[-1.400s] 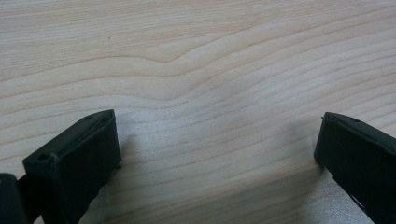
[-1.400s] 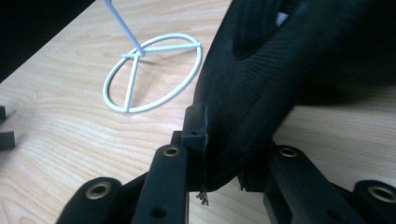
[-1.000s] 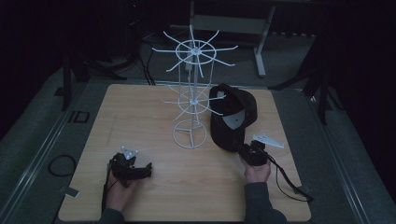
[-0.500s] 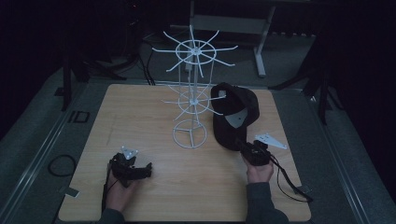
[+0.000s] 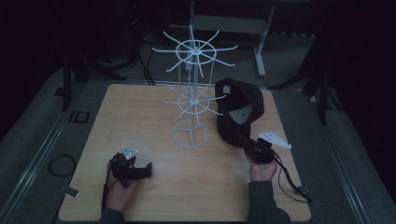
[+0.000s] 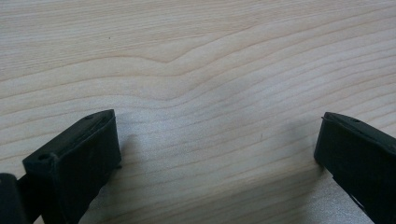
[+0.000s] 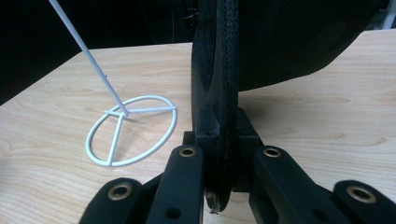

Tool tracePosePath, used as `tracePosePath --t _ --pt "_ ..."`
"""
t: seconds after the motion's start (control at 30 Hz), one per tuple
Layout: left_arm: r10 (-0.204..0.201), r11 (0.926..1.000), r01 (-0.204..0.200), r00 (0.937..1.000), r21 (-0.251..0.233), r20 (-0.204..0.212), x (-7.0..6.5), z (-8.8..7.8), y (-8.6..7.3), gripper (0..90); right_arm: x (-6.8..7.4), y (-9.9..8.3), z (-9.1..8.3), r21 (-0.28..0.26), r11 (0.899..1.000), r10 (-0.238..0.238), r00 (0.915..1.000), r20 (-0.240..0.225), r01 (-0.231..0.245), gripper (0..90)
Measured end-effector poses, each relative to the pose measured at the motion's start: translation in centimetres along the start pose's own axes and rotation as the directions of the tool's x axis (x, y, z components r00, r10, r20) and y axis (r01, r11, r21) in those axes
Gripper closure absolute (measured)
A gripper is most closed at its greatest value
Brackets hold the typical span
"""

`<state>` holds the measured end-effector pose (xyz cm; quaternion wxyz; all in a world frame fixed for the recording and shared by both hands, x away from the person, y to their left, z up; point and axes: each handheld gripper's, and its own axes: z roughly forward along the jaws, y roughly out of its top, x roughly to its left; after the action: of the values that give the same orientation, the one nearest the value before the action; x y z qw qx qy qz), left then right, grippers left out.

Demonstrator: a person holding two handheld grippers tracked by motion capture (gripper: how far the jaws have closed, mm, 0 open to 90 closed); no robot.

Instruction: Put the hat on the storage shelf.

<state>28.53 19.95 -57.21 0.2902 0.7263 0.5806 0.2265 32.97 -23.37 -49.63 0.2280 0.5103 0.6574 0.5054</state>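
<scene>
A black cap (image 5: 238,112) stands upright on edge to the right of a white wire rack (image 5: 191,100), close to its lower hooks. My right gripper (image 5: 247,145) is shut on the cap's brim (image 7: 223,70), which rises straight up between the two jaws in the right gripper view. My right gripper (image 7: 223,128) sits just above the wooden table (image 5: 140,116). My left gripper (image 5: 140,170) rests low at the table's front left. Its fingers (image 6: 79,154) are wide apart, and my left gripper (image 6: 217,140) is open over bare wood.
The rack's round base ring (image 7: 133,128) sits on the table just left of the cap. Thin white hook arms spread out from the rack's upper ring (image 5: 196,46) and its lower ring. A cable (image 5: 289,179) trails from the right gripper toward the table's front right corner.
The right gripper has lifted and shifted the cap slightly next to the rack. The left gripper has stayed where it was.
</scene>
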Motion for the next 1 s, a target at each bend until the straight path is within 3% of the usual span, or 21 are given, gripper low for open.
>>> tracePosePath --t 1.0 --pt "-0.004 1.0000 0.004 1.0000 -0.002 0.001 0.0 0.0 0.0 0.2 -0.2 2.2 -1.2 -0.052 0.997 -0.063 0.9976 0.027 0.064 85.6"
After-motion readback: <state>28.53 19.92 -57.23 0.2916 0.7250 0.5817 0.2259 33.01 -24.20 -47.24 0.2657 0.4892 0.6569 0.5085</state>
